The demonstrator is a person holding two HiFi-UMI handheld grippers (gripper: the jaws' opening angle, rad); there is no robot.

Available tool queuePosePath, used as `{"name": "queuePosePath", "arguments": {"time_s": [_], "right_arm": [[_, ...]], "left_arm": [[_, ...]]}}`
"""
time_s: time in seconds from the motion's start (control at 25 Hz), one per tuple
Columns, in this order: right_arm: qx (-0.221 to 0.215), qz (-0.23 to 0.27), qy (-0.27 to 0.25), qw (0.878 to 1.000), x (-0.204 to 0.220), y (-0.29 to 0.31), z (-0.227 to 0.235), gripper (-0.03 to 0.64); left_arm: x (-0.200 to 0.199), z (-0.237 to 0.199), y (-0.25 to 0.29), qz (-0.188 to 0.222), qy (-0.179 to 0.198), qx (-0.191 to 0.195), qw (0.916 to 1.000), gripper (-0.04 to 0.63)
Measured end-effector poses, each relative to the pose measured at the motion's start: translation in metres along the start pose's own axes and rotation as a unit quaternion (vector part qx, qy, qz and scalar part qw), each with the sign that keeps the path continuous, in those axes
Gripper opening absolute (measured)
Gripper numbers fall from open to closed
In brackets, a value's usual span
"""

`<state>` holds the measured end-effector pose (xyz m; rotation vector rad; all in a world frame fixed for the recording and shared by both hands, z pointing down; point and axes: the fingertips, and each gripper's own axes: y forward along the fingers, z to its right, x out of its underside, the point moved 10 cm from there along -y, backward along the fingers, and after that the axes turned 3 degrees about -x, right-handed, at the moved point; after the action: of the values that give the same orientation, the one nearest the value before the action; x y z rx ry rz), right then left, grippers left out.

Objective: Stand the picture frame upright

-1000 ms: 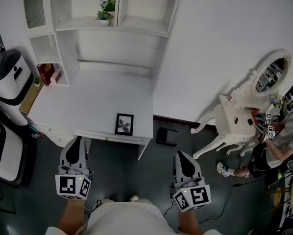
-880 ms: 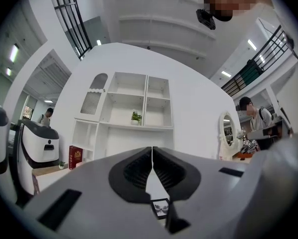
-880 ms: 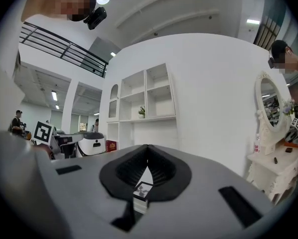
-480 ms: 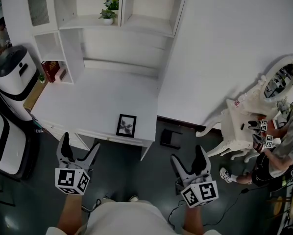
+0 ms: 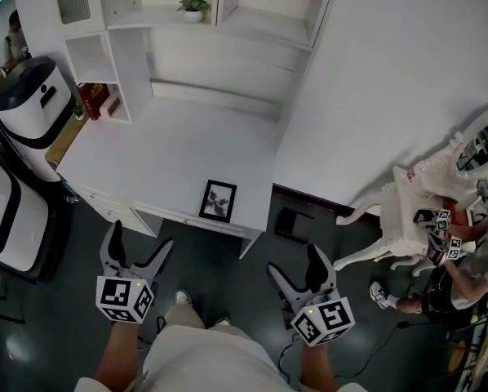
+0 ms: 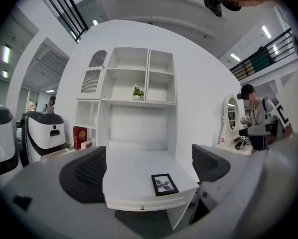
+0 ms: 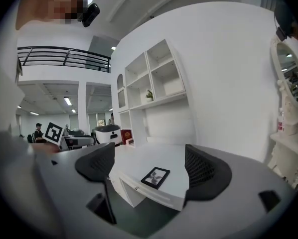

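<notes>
The picture frame (image 5: 218, 201) lies flat and face up on the white desk (image 5: 162, 162), close to the front edge and toward the right front corner. It is a slim black rectangle round a pale leaf print. I judge it light and stiff, with a smooth moulding that could slide on the desk top, and probably a glazed front that I should not pinch hard or drop. Lying flush, it gives me nothing to get under. I would press one short edge to tip the opposite one up, or draw it a little past the desk's lip, then clamp across the two long sides near the top. Whether it has a prop at the back I cannot tell; that side is hidden.

Behind it the desk is bare up to the shelf unit (image 5: 228, 23), where a potted plant (image 5: 193, 2) stands.

My left claw (image 5: 139, 237) and right claw (image 5: 293, 260) hang over the floor in front of the desk, well short of the frame. Both have just been opening and stand wide apart, with nothing between the pads.
</notes>
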<state>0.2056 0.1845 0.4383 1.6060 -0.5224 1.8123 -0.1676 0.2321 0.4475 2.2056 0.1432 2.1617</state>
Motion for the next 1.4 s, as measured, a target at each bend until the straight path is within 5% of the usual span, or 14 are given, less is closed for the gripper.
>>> {"name": "queuePosePath", "arguments": {"time_s": [0.32,0.64,0.76,1.0,1.4], "right_arm": [[-0.029,-0.046,0.046,0.998,0.025,0.064,0.009,0.433],[0.008,-0.1,0.05,0.994,0.028,0.158,0.046,0.433],[0.018,-0.133,0.075,0.988,0.043,0.2,0.059,0.433],[0.037,-0.186,0.139,0.972,0.075,0.261,0.077,0.433],[0.002,-0.275,0.16,0.948,0.12,0.307,0.115,0.431]], "left_arm": [[0.034,-0.001,0.077,-0.037,-0.021,0.041,0.9983,0.518],[0.066,-0.02,0.206,-0.106,-0.035,0.105,0.9882,0.518],[0.085,-0.028,0.246,-0.151,-0.044,0.145,0.9769,0.518],[0.13,-0.034,0.306,-0.271,-0.053,0.218,0.9361,0.517],[0.165,-0.016,0.346,-0.345,-0.053,0.184,0.9191,0.483]]}}
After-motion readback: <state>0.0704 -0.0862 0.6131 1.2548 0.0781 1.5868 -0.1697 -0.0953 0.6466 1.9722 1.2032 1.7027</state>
